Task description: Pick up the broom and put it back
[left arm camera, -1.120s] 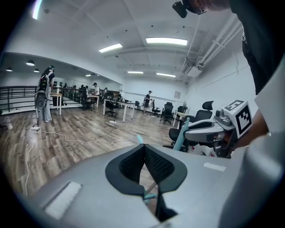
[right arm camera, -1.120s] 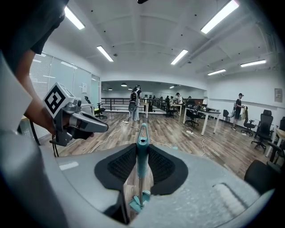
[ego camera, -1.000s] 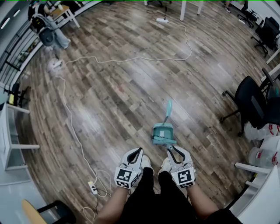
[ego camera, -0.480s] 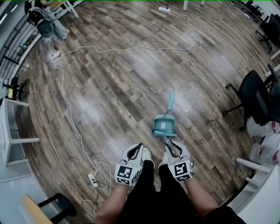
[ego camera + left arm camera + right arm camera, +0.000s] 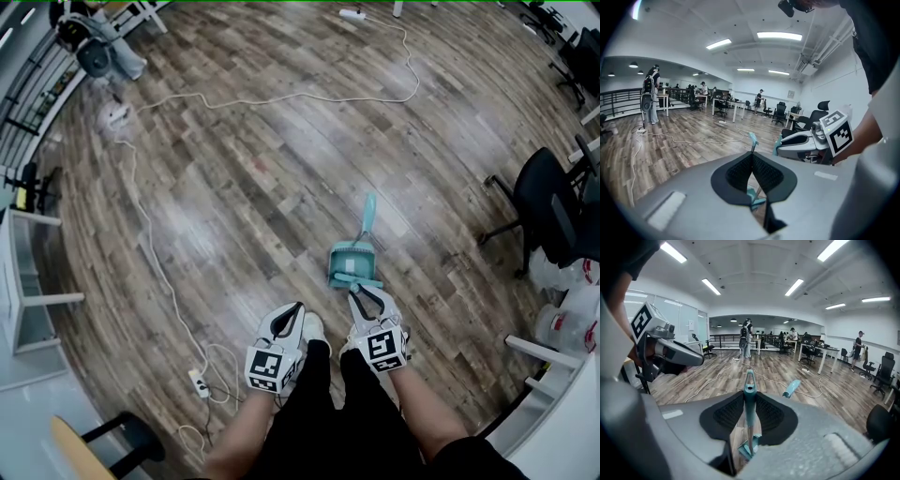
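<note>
A teal broom (image 5: pixel 749 397) stands upright between the jaws of my right gripper (image 5: pixel 750 405), which is shut on its thin handle; the brush end (image 5: pixel 748 449) hangs low by the floor. In the head view my right gripper (image 5: pixel 365 294) sits just behind a teal dustpan (image 5: pixel 353 263) that stands on the wooden floor with its handle (image 5: pixel 368 214) pointing away. The dustpan handle (image 5: pixel 792 388) also shows to the right in the right gripper view. My left gripper (image 5: pixel 294 312) hangs beside it, jaws shut with nothing between them (image 5: pixel 752 161).
A white cable (image 5: pixel 150 253) runs across the floor to a power strip (image 5: pixel 198 382) at the left. Black office chairs (image 5: pixel 553 211) and white bags (image 5: pixel 562 328) stand at the right. A white shelf (image 5: pixel 23 291) is at the left; people and desks stand far off.
My right gripper has sunk with the broom and come closer to the dustpan. The left gripper has stayed where it was.
</note>
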The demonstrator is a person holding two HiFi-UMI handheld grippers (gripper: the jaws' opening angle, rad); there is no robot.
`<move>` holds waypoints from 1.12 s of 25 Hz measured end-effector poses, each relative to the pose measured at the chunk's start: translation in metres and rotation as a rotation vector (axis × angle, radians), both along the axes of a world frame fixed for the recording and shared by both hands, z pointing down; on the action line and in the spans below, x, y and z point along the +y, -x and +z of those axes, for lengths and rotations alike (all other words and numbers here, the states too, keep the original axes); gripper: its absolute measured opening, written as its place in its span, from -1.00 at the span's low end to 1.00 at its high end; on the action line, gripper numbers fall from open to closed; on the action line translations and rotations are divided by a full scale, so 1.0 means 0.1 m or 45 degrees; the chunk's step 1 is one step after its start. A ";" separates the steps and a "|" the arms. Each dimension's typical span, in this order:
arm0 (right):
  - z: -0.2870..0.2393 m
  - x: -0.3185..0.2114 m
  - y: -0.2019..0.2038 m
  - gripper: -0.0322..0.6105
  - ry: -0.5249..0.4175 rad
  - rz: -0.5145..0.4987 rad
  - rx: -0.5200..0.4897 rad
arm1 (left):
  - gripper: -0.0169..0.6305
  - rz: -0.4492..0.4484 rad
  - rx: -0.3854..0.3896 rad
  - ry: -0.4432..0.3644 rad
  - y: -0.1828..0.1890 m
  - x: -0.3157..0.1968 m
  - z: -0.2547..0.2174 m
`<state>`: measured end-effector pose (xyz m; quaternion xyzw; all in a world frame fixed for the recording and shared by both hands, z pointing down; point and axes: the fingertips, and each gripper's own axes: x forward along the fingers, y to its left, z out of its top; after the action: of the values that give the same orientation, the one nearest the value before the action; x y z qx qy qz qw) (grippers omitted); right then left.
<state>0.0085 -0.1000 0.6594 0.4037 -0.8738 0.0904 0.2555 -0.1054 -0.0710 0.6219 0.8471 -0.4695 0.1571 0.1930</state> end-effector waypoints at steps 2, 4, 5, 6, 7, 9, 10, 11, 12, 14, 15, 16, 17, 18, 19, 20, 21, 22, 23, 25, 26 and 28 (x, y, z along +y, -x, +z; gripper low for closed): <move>0.00 -0.06 0.00 -0.63 0.000 0.013 0.000 | -0.90 -0.006 0.008 -0.021 0.01 -0.03 -0.06; 0.00 -0.13 0.00 -0.63 -0.009 0.023 -0.005 | -0.90 -0.011 0.014 -0.044 0.02 -0.09 -0.13; -0.01 -0.17 -0.01 -0.63 -0.015 0.030 -0.004 | -0.90 -0.013 0.016 -0.055 0.02 -0.12 -0.16; -0.01 -0.23 -0.02 -0.63 -0.021 0.040 -0.003 | -0.90 -0.012 0.018 -0.066 0.03 -0.16 -0.19; -0.01 -0.28 -0.02 -0.63 -0.027 0.051 -0.005 | -0.90 -0.010 0.018 -0.075 0.03 -0.19 -0.21; -0.02 -0.38 -0.03 -0.63 -0.041 0.071 -0.003 | -0.90 0.001 0.013 -0.087 0.03 -0.25 -0.22; -0.02 -0.43 -0.04 -0.63 -0.048 0.078 0.001 | -0.90 0.009 0.009 -0.090 0.01 -0.28 -0.22; -0.02 -0.49 -0.05 -0.63 -0.055 0.083 0.002 | -0.90 0.017 0.004 -0.093 0.00 -0.30 -0.21; -0.01 -0.54 -0.05 -0.62 -0.058 0.088 -0.001 | -0.90 0.024 0.000 -0.094 -0.02 -0.33 -0.21; 0.01 -0.63 -0.05 -0.62 -0.054 0.100 -0.001 | -0.90 0.034 -0.004 -0.096 -0.04 -0.38 -0.22; 0.02 -0.68 -0.07 -0.62 -0.056 0.108 0.003 | -0.90 0.036 -0.003 -0.096 -0.05 -0.39 -0.22; 0.02 -0.72 -0.08 -0.62 -0.060 0.116 0.004 | -0.90 0.037 -0.001 -0.094 -0.06 -0.41 -0.21; 0.03 -0.77 -0.08 -0.62 -0.064 0.121 0.003 | -0.90 0.038 -0.001 -0.092 -0.06 -0.42 -0.21; 0.03 -0.82 -0.09 -0.62 -0.066 0.122 0.002 | -0.90 0.040 -0.001 -0.089 -0.06 -0.42 -0.20; 0.03 -0.86 -0.10 -0.62 -0.069 0.121 0.006 | -0.90 0.041 -0.002 -0.086 -0.05 -0.42 -0.20; 0.04 -0.91 -0.12 -0.62 -0.073 0.123 0.017 | -0.90 0.041 -0.004 -0.083 -0.04 -0.42 -0.19; 0.04 -0.97 -0.15 -0.62 -0.075 0.129 0.029 | -0.90 0.041 -0.006 -0.079 -0.03 -0.42 -0.17; 0.05 -1.01 -0.17 -0.62 -0.073 0.136 0.035 | -0.90 0.039 -0.009 -0.074 -0.02 -0.42 -0.16; 0.06 -1.06 -0.19 -0.62 -0.070 0.143 0.034 | -0.90 0.037 -0.012 -0.069 0.00 -0.43 -0.15; 0.06 -1.14 -0.21 -0.62 -0.071 0.149 0.032 | -0.90 0.033 -0.016 -0.058 0.03 -0.44 -0.13; 0.07 -1.18 -0.21 -0.61 -0.072 0.151 0.036 | -0.90 0.032 -0.016 -0.055 0.03 -0.45 -0.13; 0.08 -1.25 -0.23 -0.61 -0.075 0.161 0.047 | -0.90 0.033 -0.014 -0.053 0.04 -0.48 -0.12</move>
<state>0.0317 -0.2255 0.6676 0.4670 -0.8440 0.0729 0.2534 -0.1096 -0.1189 0.6102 0.8562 -0.4626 0.1544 0.1706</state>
